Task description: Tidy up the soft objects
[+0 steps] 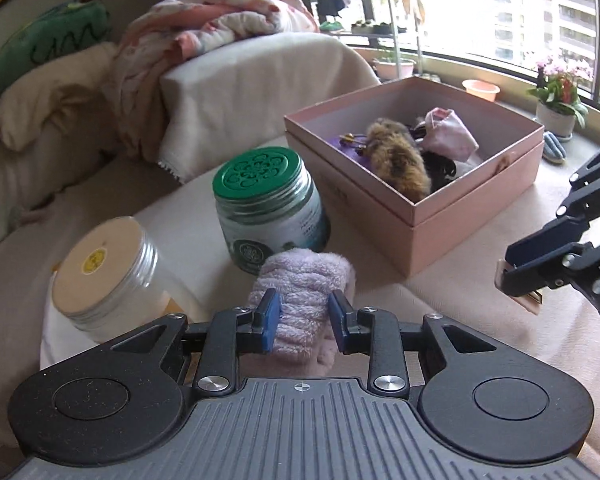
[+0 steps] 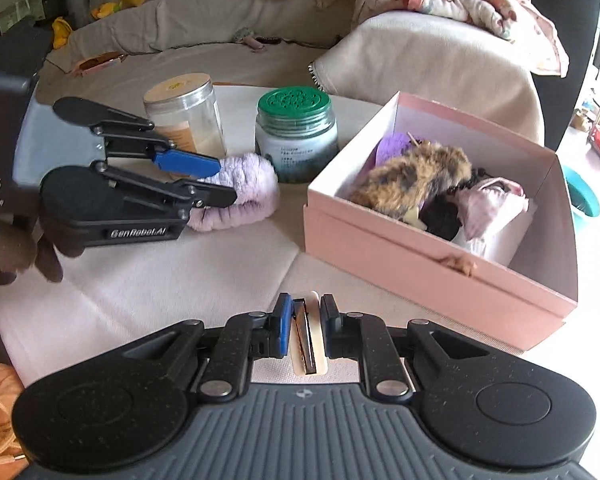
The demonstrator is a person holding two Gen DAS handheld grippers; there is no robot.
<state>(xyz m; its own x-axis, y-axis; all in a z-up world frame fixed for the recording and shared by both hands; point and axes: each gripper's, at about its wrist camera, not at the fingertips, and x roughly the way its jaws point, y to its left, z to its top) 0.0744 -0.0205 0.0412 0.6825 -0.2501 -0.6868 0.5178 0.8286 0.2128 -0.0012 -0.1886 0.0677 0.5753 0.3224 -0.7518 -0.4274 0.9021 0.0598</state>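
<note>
My left gripper pinches a fluffy purple band. Its two blue pads press into the band from both sides. The band sits on the cream table cover, just in front of the green-lid jar. From the right wrist view, the band lies near the left side of the pink box, but it does not touch the box.

My right gripper is squeezed on a small hair clip. The clip is cream with a shiny dark strip, and it stands up between the fingers. The gripper hangs near the front of the pink box.

The pink box is open. Inside lie a brown fuzzy thing, a pink cloth piece, something purple and some dark things I cannot make out.

A clear jar with a tan lid stands to the left of the green-lid jar. Far behind, a flowery blanket lies piled on the sofa.
</note>
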